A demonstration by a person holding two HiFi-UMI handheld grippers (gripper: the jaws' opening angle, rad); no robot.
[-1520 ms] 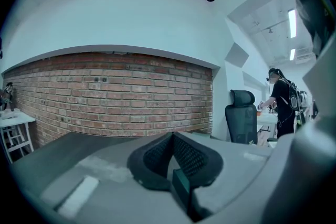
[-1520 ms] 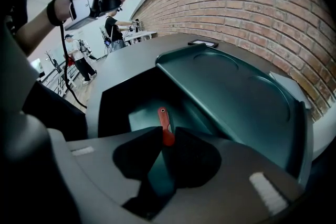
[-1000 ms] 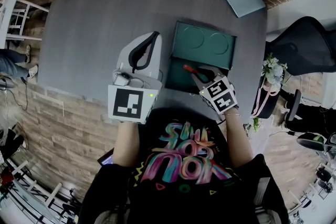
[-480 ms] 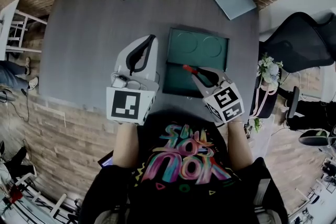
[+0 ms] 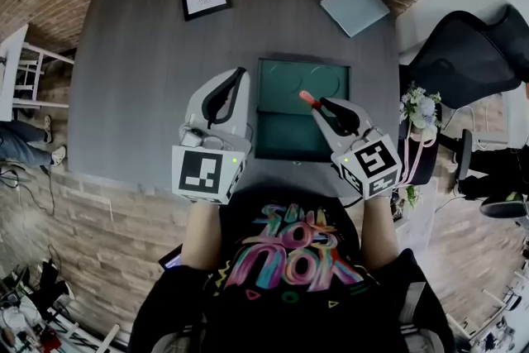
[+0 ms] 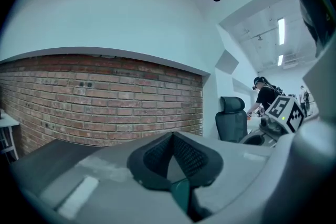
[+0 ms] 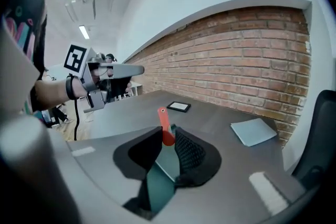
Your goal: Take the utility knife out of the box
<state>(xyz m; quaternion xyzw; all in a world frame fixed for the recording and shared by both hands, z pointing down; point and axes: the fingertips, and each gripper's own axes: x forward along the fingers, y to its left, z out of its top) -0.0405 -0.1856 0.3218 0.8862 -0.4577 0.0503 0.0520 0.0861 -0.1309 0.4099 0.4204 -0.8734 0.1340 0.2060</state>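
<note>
Item one: my right gripper [image 5: 318, 105], jaws clamped on the red utility knife [image 7: 165, 126], which I hold over the open green box [image 5: 285, 146]. Item two: my left gripper [image 6: 172, 140], jaws pressed together on nothing, just left of the box above the grey table [image 5: 132, 54].

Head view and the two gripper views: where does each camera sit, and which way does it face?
Head view: on the person's head, looking steeply down at the table and box; shows forearms, shirt, left tool, right tool.
Left gripper view: on the left tool, facing toward the brick wall; shows its shut jaws.
Right gripper view: on the right tool, facing across the table; shows its jaws clamping the utility knife.
Shared: each gripper view catches the other tool.
</note>
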